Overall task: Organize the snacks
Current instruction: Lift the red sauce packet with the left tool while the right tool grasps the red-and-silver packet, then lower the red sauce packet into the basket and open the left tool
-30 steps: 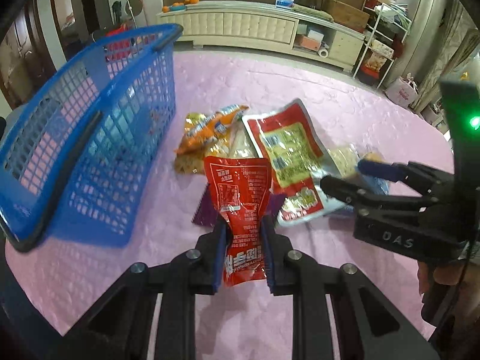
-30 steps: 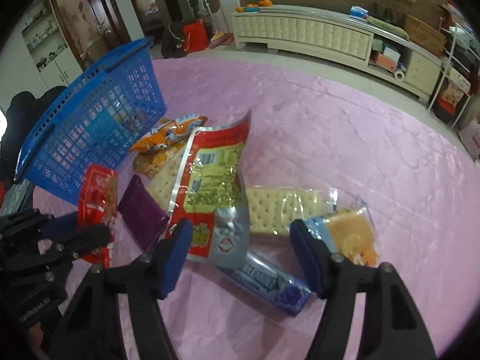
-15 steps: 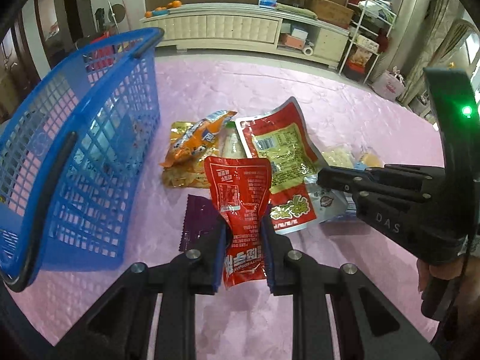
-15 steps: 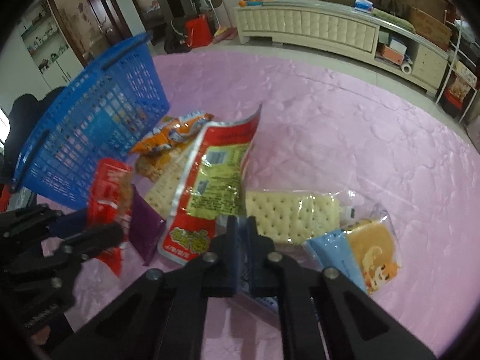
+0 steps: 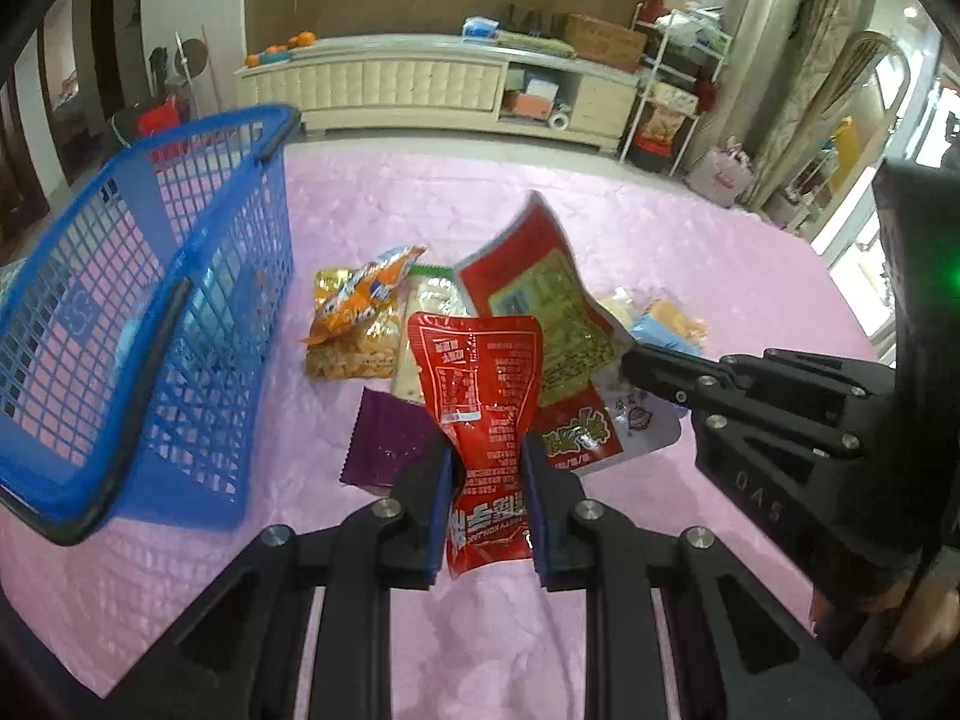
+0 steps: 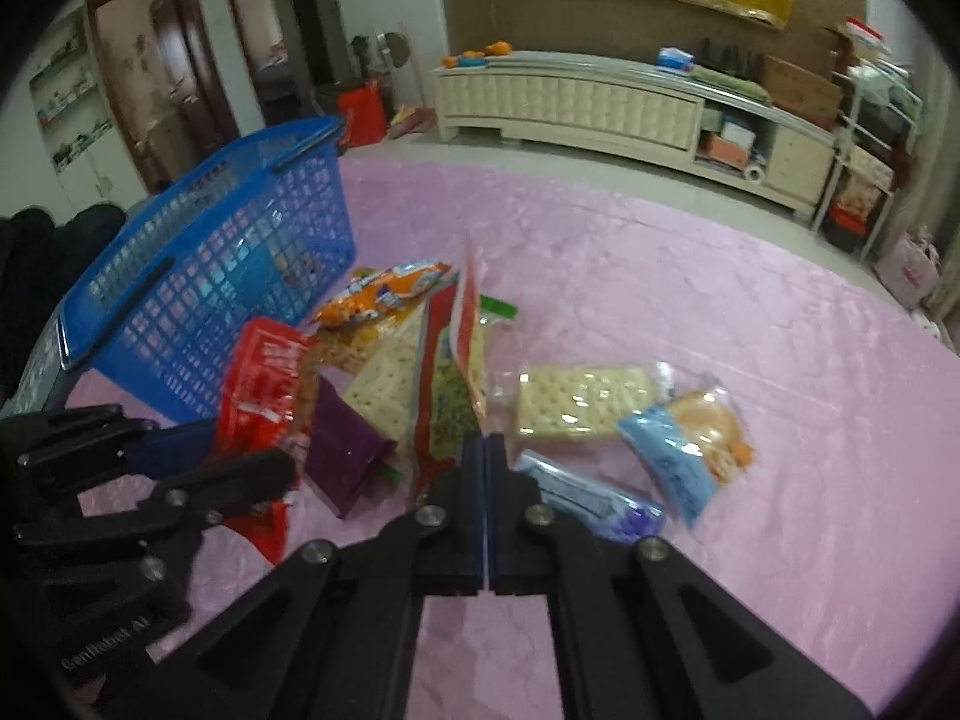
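Crowding the pink table (image 6: 690, 276) beside the blue basket (image 5: 150, 324) lie cracker packs (image 6: 582, 402), an orange snack bag (image 5: 360, 294) and a purple packet (image 5: 387, 444). Left tongs (image 5: 487, 480) pinch a small red sachet (image 5: 480, 396) upright above the table. Right tongs (image 6: 483, 468), spread wide a second ago, now press together on the large red pouch (image 5: 540, 300), tilting its far end up off the table.

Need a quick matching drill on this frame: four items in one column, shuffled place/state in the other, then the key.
Items:
1. small red pouch
2. big red-and-yellow bag
3. purple packet
4. blue basket

States:
A. lying flat on the pink cloth
B. pinched in the left gripper
C. stands left of the snack pile
D. gripped at one edge by the right gripper, lifted on edge

Pairs: 1-B, 2-D, 3-A, 4-C
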A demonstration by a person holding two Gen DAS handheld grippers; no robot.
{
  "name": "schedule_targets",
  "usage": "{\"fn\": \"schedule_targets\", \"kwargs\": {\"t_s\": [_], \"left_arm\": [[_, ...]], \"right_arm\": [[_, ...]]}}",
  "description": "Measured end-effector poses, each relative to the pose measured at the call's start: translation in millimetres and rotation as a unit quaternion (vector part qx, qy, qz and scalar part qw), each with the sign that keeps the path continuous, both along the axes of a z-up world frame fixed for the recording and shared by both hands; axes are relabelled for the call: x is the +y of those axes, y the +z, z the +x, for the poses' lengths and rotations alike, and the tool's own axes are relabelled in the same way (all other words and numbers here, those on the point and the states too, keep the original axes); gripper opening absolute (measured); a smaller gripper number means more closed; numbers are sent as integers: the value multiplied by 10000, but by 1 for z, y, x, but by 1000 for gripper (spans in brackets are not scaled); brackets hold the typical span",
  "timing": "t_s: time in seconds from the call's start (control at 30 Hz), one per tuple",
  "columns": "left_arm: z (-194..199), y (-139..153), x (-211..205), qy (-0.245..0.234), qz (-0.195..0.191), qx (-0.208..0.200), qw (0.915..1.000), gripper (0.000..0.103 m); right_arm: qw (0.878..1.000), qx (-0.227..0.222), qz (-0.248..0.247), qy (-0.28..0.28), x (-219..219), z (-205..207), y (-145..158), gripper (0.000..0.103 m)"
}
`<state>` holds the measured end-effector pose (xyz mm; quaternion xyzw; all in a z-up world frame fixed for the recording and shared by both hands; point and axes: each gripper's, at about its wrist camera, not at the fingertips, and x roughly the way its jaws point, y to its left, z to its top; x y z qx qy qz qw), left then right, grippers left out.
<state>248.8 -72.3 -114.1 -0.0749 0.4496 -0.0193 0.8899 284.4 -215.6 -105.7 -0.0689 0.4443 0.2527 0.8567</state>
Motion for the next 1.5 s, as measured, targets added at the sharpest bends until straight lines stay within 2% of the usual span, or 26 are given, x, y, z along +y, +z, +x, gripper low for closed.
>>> {"fn": "schedule_targets", "kwargs": {"t_s": [0.2,0.4,0.7,0.87,1.0,1.17,1.4,1.5], "left_arm": [[-17,23,6,-208,-139,-244,9994,20],[-34,47,16,-481,-115,-522,9974,20],[-53,86,52,-635,-158,-877,9940,20],[-60,107,86,-645,8,-1037,9925,20],[-61,117,113,-604,81,-1045,9927,20],[-60,120,147,-552,-44,-970,9937,20],[-54,101,170,-372,21,-730,9966,20],[-49,93,177,-356,-73,-630,9974,20]], "right_arm": [[9994,-214,-159,-204,-8,-14,34,2],[9974,-553,-312,-332,-3,-35,74,2],[9946,-949,-286,-323,33,-57,116,2],[9933,-1109,-206,-233,59,-62,133,2],[9929,-1168,-190,-130,80,-63,138,2],[9938,-1108,-119,-8,106,-59,135,2],[9946,-1019,-132,115,134,-52,125,2],[9952,-953,-156,174,144,-53,122,2]]}}
